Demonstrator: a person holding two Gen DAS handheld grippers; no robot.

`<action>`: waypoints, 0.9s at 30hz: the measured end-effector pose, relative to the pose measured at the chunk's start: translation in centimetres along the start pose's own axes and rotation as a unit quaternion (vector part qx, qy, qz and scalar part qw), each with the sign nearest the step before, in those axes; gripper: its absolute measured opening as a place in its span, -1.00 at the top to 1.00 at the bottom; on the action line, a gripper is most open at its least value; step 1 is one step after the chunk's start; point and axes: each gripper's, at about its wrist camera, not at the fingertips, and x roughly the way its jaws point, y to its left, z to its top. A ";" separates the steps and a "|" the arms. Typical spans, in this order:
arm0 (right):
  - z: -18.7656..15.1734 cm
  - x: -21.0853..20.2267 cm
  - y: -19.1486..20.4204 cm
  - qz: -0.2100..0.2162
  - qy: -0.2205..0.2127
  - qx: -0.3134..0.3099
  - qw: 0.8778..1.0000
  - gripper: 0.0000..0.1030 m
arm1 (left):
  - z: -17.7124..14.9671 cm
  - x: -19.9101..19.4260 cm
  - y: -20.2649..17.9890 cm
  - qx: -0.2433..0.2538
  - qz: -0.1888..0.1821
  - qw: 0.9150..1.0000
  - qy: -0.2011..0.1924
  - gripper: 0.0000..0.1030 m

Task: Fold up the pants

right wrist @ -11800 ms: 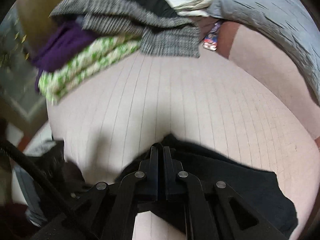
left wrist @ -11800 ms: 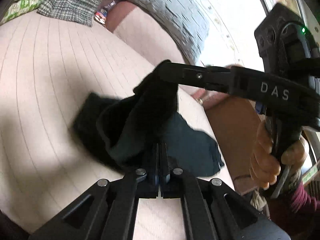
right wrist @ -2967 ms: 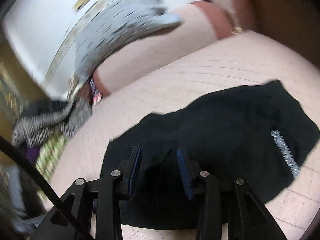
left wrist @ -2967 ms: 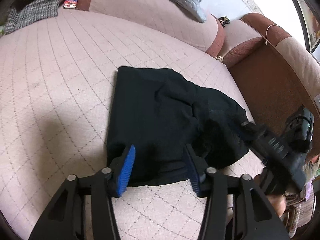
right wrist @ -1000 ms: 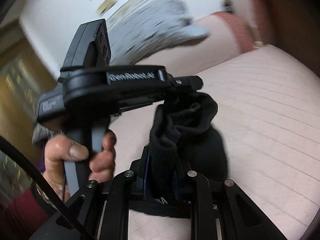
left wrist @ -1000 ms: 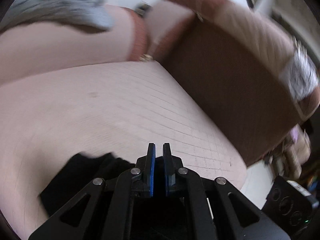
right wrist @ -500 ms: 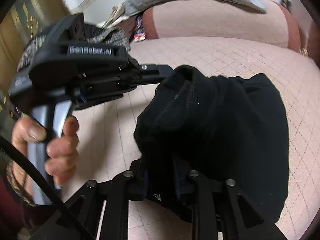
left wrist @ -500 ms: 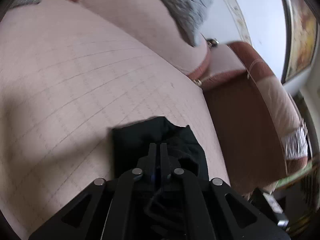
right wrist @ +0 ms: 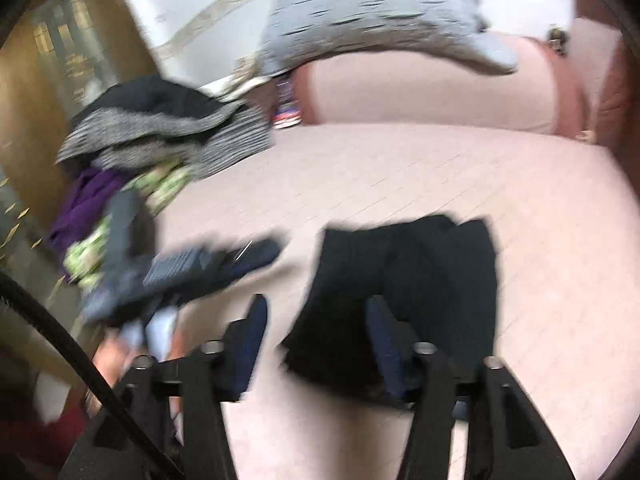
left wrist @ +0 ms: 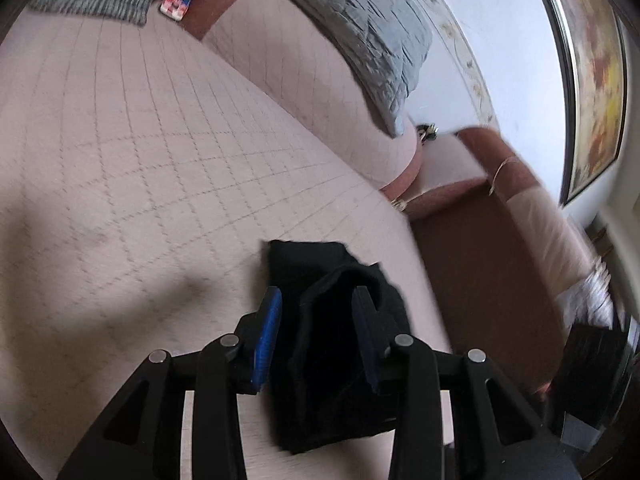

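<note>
The black pants [left wrist: 336,320] lie folded into a small bundle on the pink quilted sofa seat [left wrist: 160,152]. My left gripper [left wrist: 316,300] is open just above the bundle, its blue pads either side of a raised fold. In the right wrist view the pants [right wrist: 408,272] lie flat in front of my right gripper [right wrist: 316,308], which is open with the right finger over the cloth's near edge. The left gripper [right wrist: 192,268] shows blurred at the left of the pants.
A grey cushion [left wrist: 360,20] lies on the sofa back. A pile of grey, purple and green clothes [right wrist: 152,148] sits at the seat's far left end. The brown armrest [left wrist: 480,260] borders the seat on the right.
Both grippers were shut on the pants and holding them up; now both have opened and the folded pants lie on the seat. The left gripper has drawn away to the left.
</note>
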 end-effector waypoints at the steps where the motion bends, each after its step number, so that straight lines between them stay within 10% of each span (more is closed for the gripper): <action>1: 1.2 1.1 -0.4 -0.010 0.006 0.012 1.000 0.42 | -0.1 -0.1 -0.1 0.014 0.018 1.000 -0.002 0.33; 5: 4.0 7.2 -1.5 -0.002 0.068 0.064 0.996 0.53 | 0.1 -0.7 1.0 0.033 0.073 0.997 -0.014 0.32; 12: 4.3 19.3 -2.3 0.046 0.211 0.139 0.967 0.54 | 0.8 -1.8 2.8 0.007 0.066 0.997 -0.027 0.25; 19: 6.4 12.2 -2.7 0.093 0.095 0.116 0.984 0.21 | 0.5 -1.7 1.8 0.016 0.065 0.997 -0.026 0.13; 27: 6.7 10.8 -11.7 -0.039 0.081 0.195 0.977 0.15 | -2.0 -0.3 -2.5 0.084 0.031 0.996 -0.008 0.06</action>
